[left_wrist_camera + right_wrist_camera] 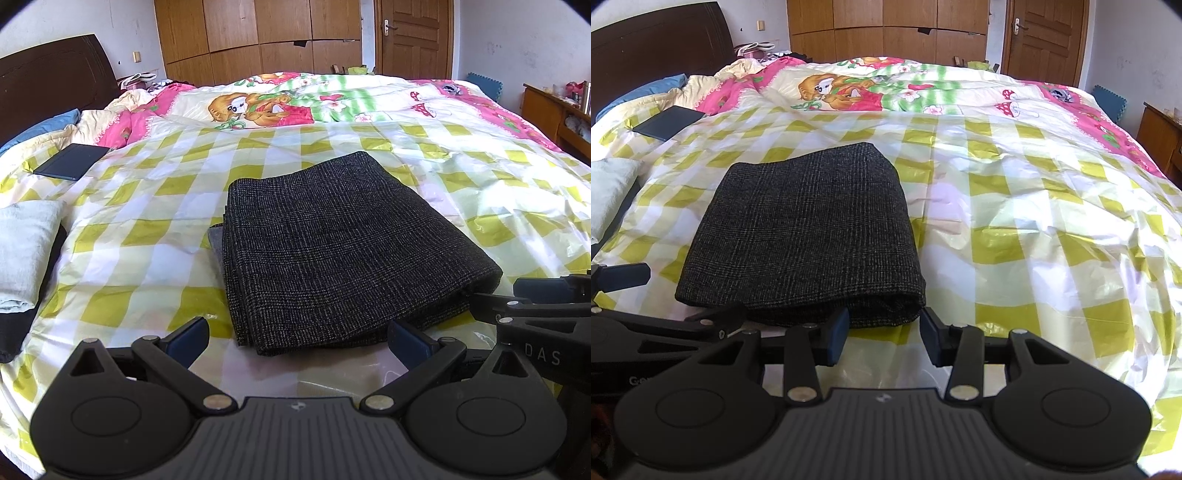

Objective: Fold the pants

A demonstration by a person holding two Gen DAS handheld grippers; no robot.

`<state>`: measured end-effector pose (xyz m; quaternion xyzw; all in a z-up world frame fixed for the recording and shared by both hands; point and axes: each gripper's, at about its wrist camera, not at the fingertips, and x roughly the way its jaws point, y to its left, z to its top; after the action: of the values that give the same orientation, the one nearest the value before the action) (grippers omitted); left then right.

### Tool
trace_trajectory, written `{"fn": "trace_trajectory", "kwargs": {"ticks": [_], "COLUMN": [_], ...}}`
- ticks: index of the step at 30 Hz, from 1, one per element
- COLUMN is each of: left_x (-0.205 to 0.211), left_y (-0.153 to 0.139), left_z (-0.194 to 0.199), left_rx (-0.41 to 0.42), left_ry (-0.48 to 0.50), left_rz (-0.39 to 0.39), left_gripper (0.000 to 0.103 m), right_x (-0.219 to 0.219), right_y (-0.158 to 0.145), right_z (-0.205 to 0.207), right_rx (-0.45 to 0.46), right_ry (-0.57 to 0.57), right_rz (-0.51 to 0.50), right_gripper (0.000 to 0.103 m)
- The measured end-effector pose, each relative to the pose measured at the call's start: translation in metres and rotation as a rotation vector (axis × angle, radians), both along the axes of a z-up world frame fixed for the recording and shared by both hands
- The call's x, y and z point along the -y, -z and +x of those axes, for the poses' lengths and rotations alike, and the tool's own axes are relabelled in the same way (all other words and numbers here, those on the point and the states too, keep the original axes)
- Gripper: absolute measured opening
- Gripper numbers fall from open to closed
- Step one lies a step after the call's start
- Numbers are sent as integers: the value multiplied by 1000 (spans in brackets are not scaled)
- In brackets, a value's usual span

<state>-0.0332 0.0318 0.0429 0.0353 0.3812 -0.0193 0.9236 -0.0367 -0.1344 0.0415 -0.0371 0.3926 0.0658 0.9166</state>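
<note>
Two grippers hung low at the near edge of the bed — we held the left gripper (297, 341) with its jaws spread wide and empty, just short of the pants (343, 254). The right gripper (884, 334) stood partly open, its pads apart at the near right corner of the pants (805, 236), clamping nothing that we could see. The pants lay folded into a thick dark rectangle on the checked sheet (147, 206). A dark tablet (72, 160) lay well apart, by the headboard (51, 74).
</note>
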Motion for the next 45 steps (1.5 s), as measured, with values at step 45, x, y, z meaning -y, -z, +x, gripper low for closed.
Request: {"fn": "trace_trajectory", "kwargs": {"ticks": [45], "left_x": [0], "left_y": [0], "left_z": [-3], "left_rx": [0], "left_ry": [-14], "left_rz": [-2], "left_gripper": [103], "right_x": [-1], "right_y": [0], "right_z": [-1], "right_rx": [0], "right_ry": [0], "right_rz": [-2], "right_gripper": [44]}}
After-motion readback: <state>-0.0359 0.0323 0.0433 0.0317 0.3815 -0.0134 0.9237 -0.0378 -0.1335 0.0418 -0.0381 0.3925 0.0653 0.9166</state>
